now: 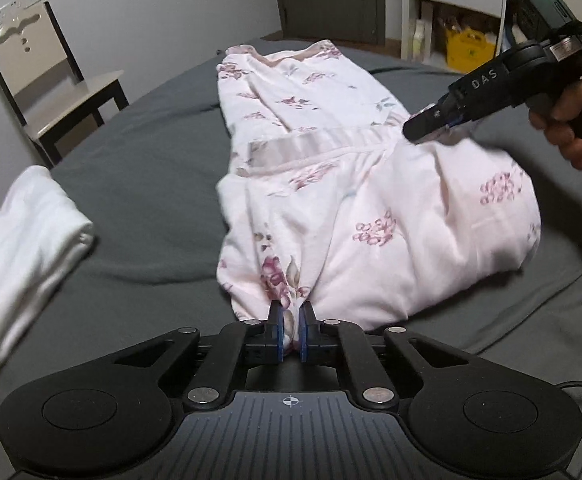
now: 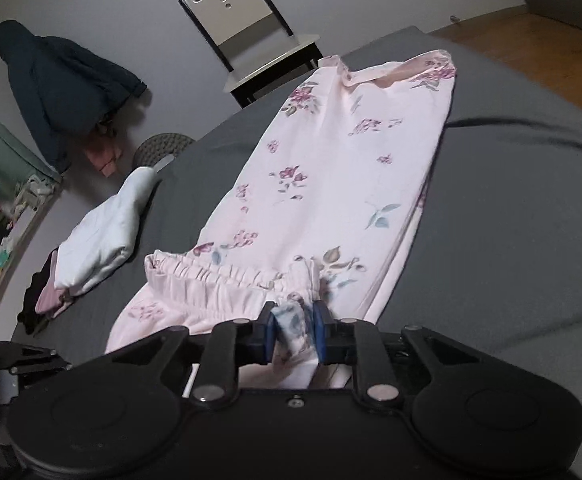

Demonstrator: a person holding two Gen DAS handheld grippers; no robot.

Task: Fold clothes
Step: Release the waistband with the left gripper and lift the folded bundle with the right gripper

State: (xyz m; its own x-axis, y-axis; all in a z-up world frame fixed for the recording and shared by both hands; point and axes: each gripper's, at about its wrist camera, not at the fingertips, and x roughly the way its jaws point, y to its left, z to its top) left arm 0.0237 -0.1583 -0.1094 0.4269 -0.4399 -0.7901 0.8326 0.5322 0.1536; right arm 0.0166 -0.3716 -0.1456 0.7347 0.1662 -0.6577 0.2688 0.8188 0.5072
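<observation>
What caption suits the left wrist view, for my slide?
Both grippers, left and right, pinch floral pajama pants on a grey bed.

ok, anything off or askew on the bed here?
Nothing damaged or spilled. The floral pyjama trousers lie mid-fold, bunched and uneven at the near end, where the left gripper and right gripper each pinch the fabric. The folded white garment beside them looks tidy.

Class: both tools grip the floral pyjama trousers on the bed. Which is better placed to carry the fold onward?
Probably the right tool: it pinches the floral pyjama trousers at their waistband, already over the legs; the left tool anchors the fold.
</observation>
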